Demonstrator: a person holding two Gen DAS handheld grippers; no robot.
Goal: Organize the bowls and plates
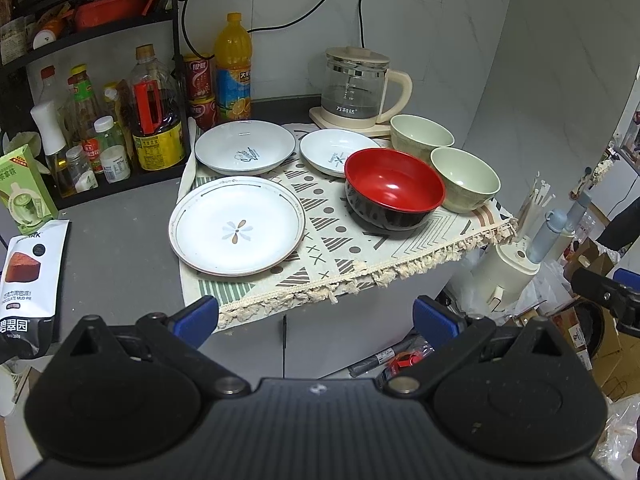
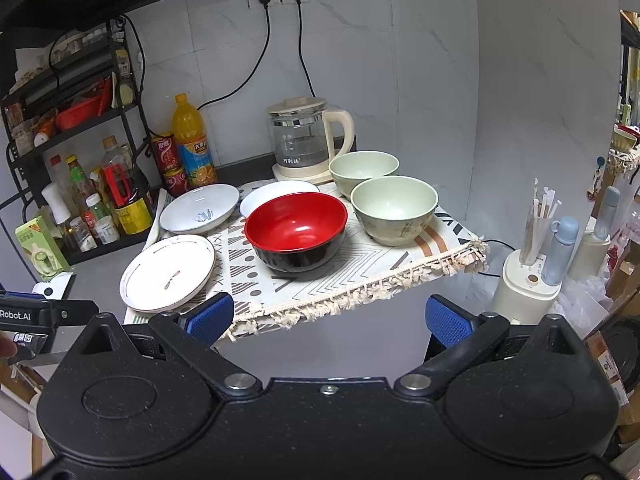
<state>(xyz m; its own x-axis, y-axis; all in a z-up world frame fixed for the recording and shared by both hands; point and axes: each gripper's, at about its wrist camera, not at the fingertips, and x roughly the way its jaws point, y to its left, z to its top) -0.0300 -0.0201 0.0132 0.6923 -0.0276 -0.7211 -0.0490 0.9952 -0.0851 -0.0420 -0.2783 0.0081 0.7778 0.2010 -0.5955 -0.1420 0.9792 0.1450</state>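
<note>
Right wrist, red bowl (image 2: 296, 225) hiding small plate (image 2: 266, 196)

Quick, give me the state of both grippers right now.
Left gripper: open, fingers spread wide, holding nothing.
Right gripper: open, fingers spread wide, holding nothing.

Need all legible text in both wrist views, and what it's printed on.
"CHOCOLATE MUD PIE": snack pouch.
"万利达": glass kettle.
"Robot.AI": left tool, as seen from the right wrist.
"大": orange drink bottle; the rest is unreadable.
Red cans, sauce bottles, green carton: print too small or blurred.
</note>
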